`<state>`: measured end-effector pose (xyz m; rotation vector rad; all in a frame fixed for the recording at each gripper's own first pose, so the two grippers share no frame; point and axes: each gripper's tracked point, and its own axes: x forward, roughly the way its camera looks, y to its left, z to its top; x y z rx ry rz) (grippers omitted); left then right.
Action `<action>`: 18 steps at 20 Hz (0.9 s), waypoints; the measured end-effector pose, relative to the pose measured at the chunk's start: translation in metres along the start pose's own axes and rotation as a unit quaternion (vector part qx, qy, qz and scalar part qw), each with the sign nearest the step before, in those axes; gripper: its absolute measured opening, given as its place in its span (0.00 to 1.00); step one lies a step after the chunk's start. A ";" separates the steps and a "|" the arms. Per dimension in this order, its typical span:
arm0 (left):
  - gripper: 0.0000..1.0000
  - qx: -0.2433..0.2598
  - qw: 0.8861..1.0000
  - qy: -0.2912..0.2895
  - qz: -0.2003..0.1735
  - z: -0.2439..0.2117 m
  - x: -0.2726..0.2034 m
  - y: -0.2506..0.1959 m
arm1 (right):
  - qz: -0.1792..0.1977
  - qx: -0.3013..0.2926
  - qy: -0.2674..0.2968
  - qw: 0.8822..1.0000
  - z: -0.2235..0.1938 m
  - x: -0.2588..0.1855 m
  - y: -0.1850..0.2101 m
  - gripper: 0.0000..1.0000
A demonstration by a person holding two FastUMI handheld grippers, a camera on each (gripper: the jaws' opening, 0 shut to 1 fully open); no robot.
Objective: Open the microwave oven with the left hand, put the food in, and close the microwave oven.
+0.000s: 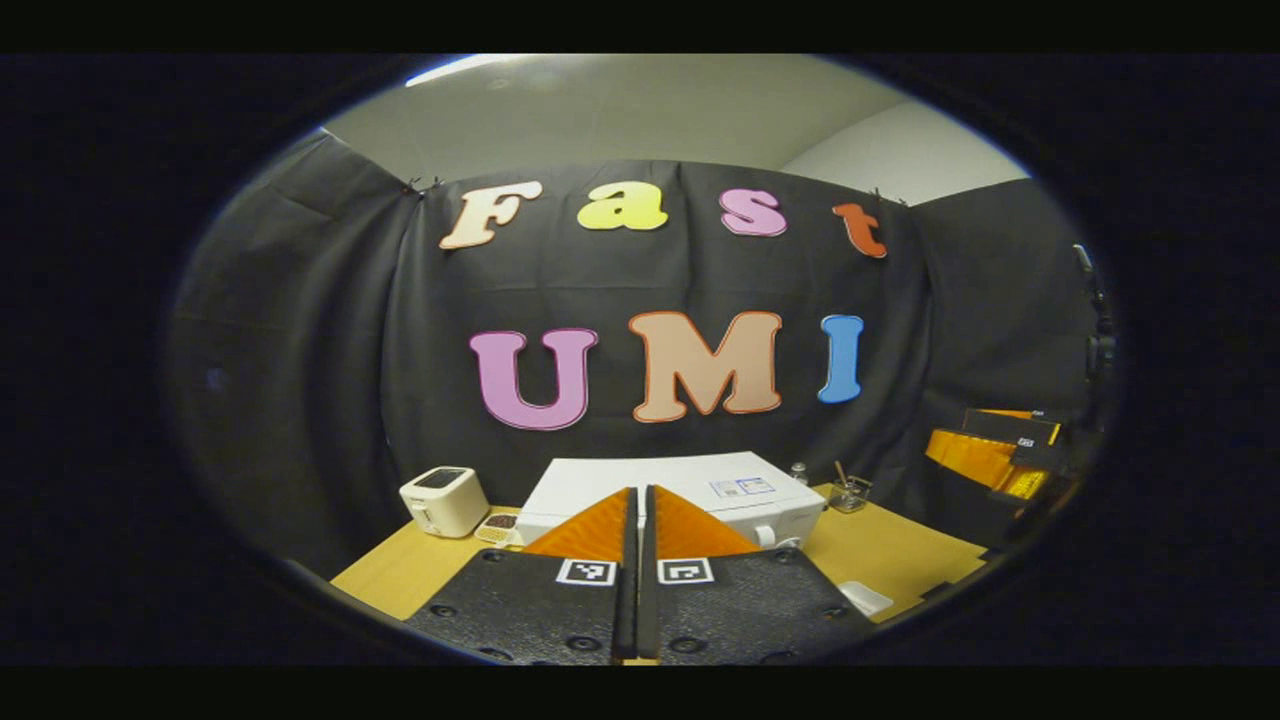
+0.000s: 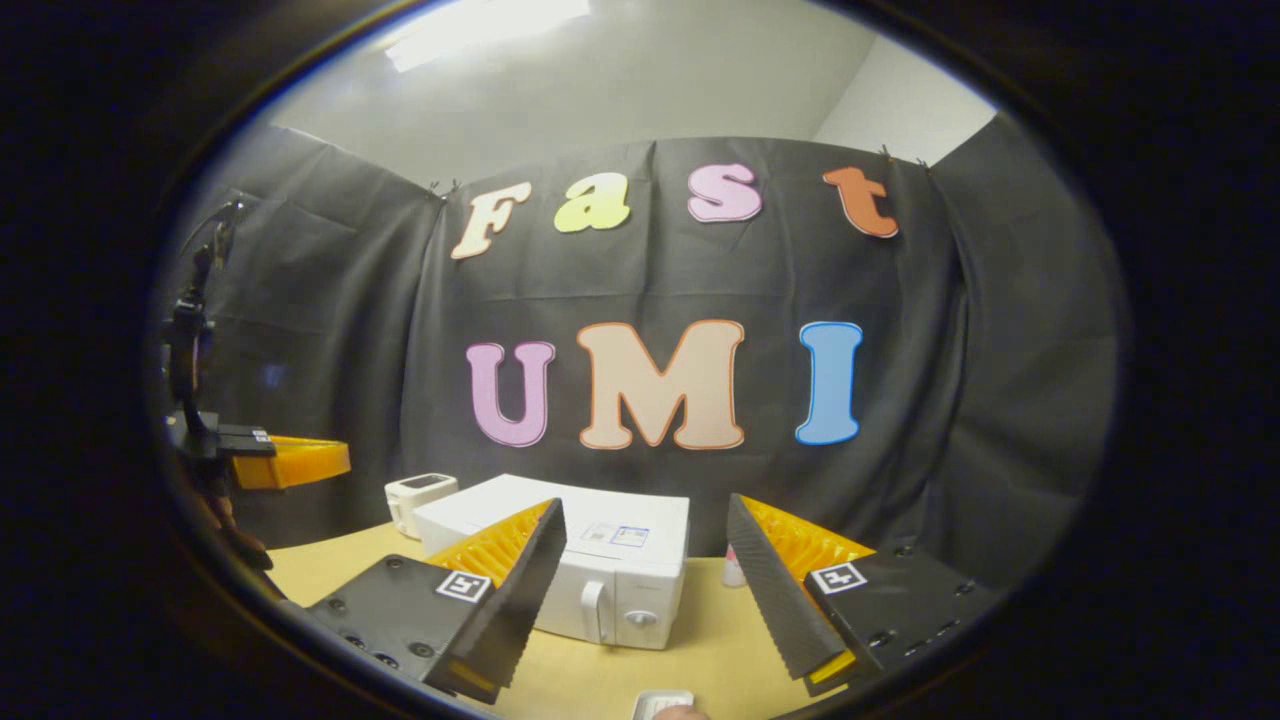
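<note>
Left tongs (image 1: 637,520): seen at the bottom of the left gripper view, the two fingers pressed together along their length with only a thin seam between them, nothing pinched, held above the near part of the worktop (image 1: 900,550) and aimed at the microwave oven (image 1: 690,490). Right tongs (image 2: 645,560): seen at the bottom of the right gripper view, the fingers spread wide, nothing between them but the open view of the microwave oven beyond. Microwave oven: a white box standing on the wooden worktop in front of the black cloth wall, its door closed; in the right gripper view its handle (image 2: 594,610) stood upright on the front face with a round knob (image 2: 640,618) just beside it, and a paper label (image 2: 617,535) lay on its flat top. Toaster (image 1: 444,500): a small cream appliance on the worktop near the microwave oven, apart from it. Small tray (image 1: 498,526): lay between the toaster and the microwave oven, holding something dark that was too small to make out. Glass cup (image 1: 848,493): on the worktop on the microwave oven's other side, with a stick leaning in it, and a small bottle (image 1: 798,472) near it, farther back. White dish (image 2: 662,704): at the lower edge of the right gripper view, on the worktop in front of the microwave oven, cut off by the view's edge, contents not discernible. The other device: at the far right of the left gripper view and the far left of the right gripper view, each showed the opposite tongs' body at a distance, their state not discernible from there.
</note>
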<state>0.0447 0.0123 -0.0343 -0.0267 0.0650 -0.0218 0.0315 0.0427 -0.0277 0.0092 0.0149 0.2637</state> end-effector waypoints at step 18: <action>0.98 -0.030 0.998 0.057 -0.013 -0.034 -0.018 0.004 | -0.027 -0.012 0.007 1.000 0.000 -0.018 0.000 0.92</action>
